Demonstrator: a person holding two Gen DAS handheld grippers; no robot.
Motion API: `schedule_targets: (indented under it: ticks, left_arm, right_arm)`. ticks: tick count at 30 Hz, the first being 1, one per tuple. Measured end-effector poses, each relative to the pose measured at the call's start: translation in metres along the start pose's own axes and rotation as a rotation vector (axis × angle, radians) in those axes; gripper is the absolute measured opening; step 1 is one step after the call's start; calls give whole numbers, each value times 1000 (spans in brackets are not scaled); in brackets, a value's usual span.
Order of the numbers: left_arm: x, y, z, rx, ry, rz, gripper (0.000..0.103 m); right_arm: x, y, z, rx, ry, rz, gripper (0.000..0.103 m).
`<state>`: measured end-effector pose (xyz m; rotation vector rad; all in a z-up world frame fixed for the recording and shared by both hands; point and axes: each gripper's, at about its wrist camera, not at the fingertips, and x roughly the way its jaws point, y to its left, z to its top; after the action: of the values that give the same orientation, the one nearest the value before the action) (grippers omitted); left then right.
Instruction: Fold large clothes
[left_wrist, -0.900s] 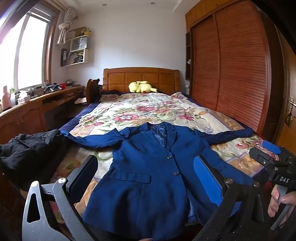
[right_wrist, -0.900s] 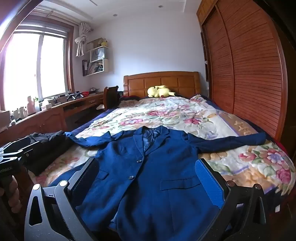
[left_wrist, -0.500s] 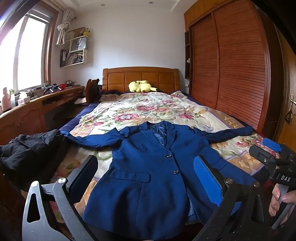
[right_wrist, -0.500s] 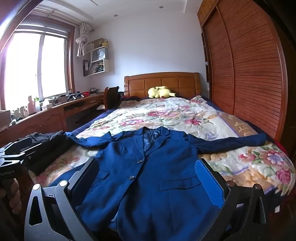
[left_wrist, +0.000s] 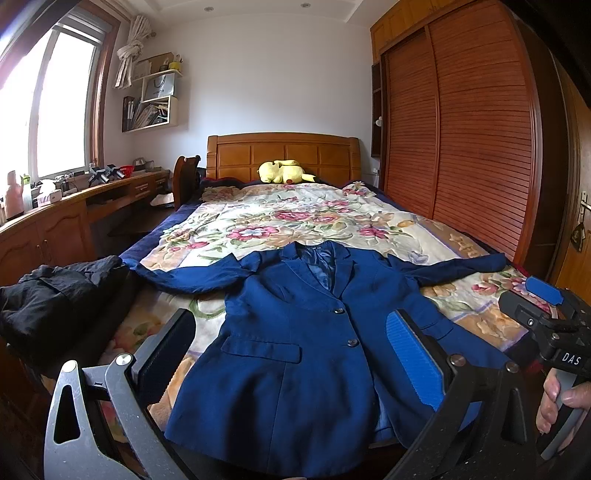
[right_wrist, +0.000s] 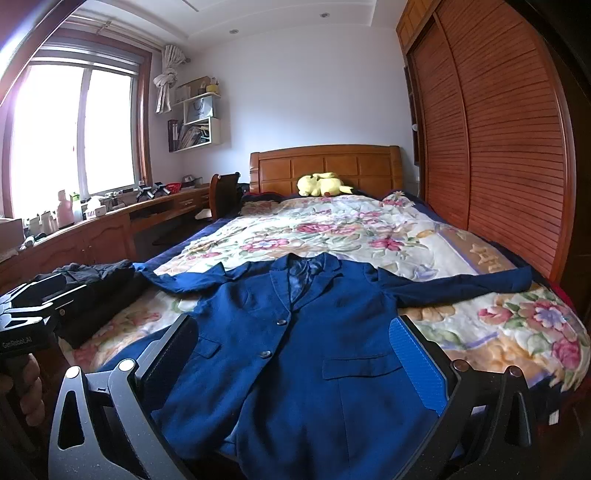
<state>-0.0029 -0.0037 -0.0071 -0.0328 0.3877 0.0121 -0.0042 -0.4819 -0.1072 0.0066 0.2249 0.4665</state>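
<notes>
Blue jacket (left_wrist: 295, 332) flat on bed (left_wrist: 295, 214), sleeves out; left gripper (left_wrist: 291, 354) and right gripper (right_wrist: 295, 354) fingers spread, empty—best grab a sleeve cuff first, fold inward.

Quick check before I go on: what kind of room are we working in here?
A bedroom, by the look of it: a bed with a wooden headboard, a louvered wardrobe, and a desk under the window.
</notes>
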Motion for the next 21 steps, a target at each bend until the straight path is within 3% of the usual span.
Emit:
schedule_targets:
  ticks: [21]
  left_arm:
    - [0,1,1,0,1,-3,103]
  right_arm:
    - [0,2,-1,1,0,-4,103]
